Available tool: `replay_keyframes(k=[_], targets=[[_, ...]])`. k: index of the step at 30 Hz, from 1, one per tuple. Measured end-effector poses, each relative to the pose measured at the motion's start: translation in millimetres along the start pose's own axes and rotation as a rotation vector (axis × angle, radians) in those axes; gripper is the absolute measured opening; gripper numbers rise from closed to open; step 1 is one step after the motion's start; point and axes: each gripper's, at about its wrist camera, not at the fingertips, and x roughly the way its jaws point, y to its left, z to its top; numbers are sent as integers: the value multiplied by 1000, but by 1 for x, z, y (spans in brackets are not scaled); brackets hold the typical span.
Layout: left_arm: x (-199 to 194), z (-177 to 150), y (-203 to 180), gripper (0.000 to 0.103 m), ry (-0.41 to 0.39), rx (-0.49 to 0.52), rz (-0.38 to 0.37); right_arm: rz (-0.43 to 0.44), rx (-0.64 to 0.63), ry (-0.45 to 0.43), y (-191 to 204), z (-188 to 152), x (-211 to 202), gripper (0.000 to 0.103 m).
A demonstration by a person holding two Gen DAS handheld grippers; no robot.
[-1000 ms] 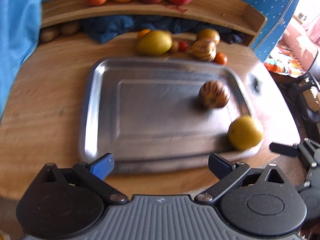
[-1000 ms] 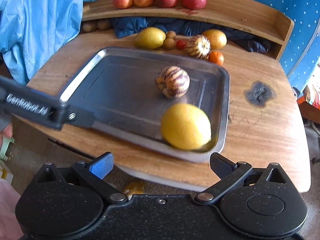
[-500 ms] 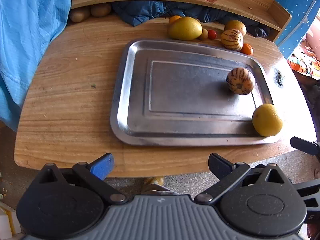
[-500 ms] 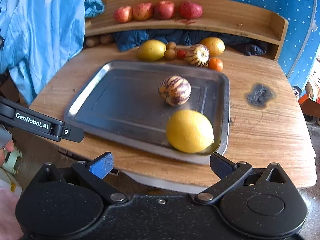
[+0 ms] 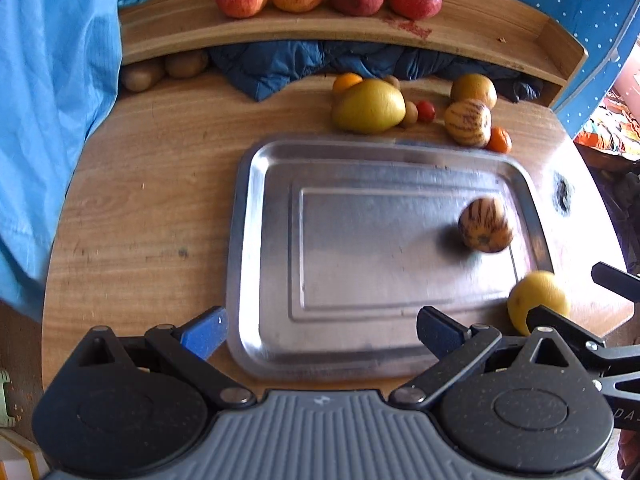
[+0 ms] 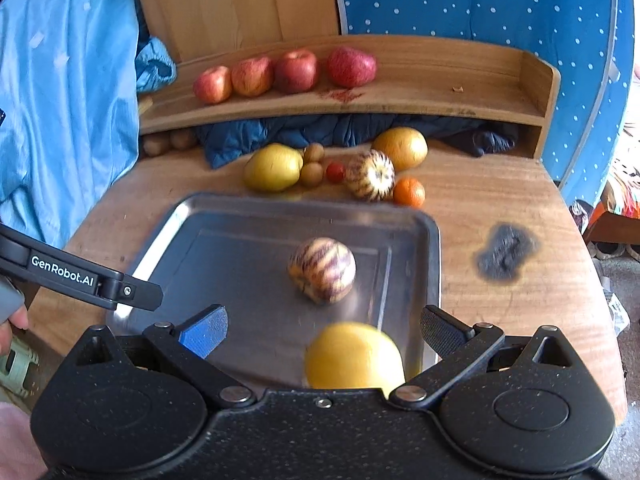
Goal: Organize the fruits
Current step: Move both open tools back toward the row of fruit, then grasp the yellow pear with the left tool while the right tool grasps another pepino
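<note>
While the right gripper (image 6: 320, 330) is held spread wide and empty, the yellow fruit (image 6: 354, 356) is seen between its fingers, inside the steel tray's (image 6: 434, 264) near corner, the striped fruit (image 6: 322, 270) beyond. The left gripper (image 5: 320, 330), likewise spread, is marked "GenRobot.AI".

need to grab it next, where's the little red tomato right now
The tomato sits on the table behind the metal tray, between two small brown fruits and the striped fruit.
</note>
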Motion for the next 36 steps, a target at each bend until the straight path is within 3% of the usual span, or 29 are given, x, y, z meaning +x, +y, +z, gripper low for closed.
replay_keyframes(k=[18,22,30,36], targets=[[36,104,12,102,-33,69,-58,-63,-20,-17,11,58,61,102],[50,124,9,102,-31,74,-85,-121,-29,-28,14,67,75,102],[83,147,-11,102,6,130,-144,-232,-66,-26,1,81,100,101],[103,159,-20,102,30,195,-177,-247,-116,-3,-8,96,120,94]])
